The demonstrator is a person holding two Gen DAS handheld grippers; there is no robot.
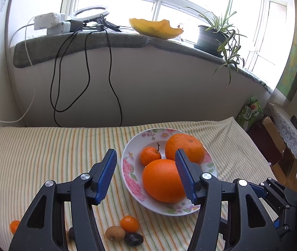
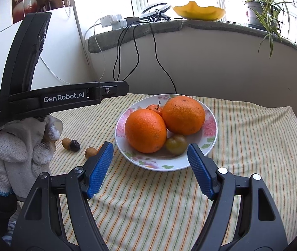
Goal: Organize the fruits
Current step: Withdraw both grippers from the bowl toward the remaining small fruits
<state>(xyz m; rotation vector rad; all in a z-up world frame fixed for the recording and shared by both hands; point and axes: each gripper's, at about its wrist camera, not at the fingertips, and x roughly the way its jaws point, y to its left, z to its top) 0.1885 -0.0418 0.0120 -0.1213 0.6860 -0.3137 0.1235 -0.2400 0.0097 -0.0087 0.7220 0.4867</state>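
Observation:
A flowered white plate sits on the striped cloth and holds two big oranges, a small mandarin and a greenish-brown fruit. Loose on the cloth lie a small orange fruit, a tan longan, a dark fruit, another longan and a mandarin. My left gripper hovers open above the plate's left side, nothing between its fingers. My right gripper stands open before the plate.
A gloved hand holds the left gripper's black body. Behind the table run black cables down a wall below a sill with a yellow bowl and a potted plant. Boxes stand at the right.

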